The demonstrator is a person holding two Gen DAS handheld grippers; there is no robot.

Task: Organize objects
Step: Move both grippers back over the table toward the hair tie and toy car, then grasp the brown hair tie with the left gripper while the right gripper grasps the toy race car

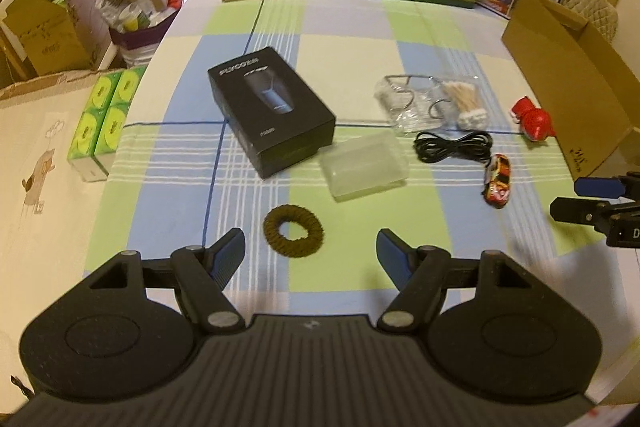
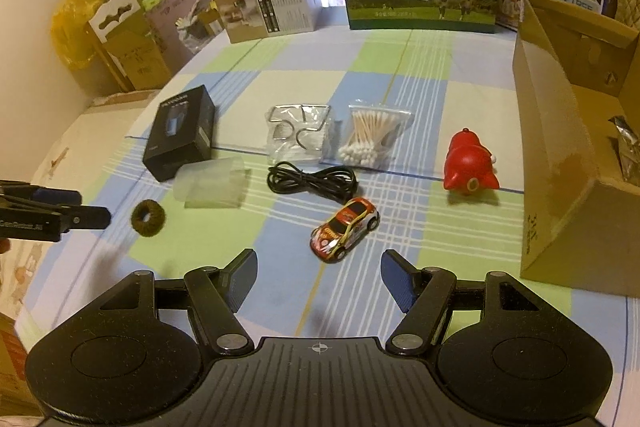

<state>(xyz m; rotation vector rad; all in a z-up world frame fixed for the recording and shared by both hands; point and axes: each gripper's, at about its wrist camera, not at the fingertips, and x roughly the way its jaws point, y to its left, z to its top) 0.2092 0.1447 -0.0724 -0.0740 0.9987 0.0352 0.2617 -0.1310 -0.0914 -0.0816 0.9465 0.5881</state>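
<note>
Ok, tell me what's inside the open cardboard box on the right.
The right wrist view shows a crinkled silvery packet inside the cardboard box against its right side. The box's near wall hides the bottom, so anything else there cannot be seen.

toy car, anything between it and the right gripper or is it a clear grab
Nothing visible is in the way. The right gripper is open, with bare tablecloth between its fingers and the toy car just ahead. The black cable lies beyond the car, apart from it.

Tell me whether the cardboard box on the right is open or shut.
Open. The cardboard box has its top flaps up, and the right wrist view looks past its wall to a silvery packet inside.
</note>
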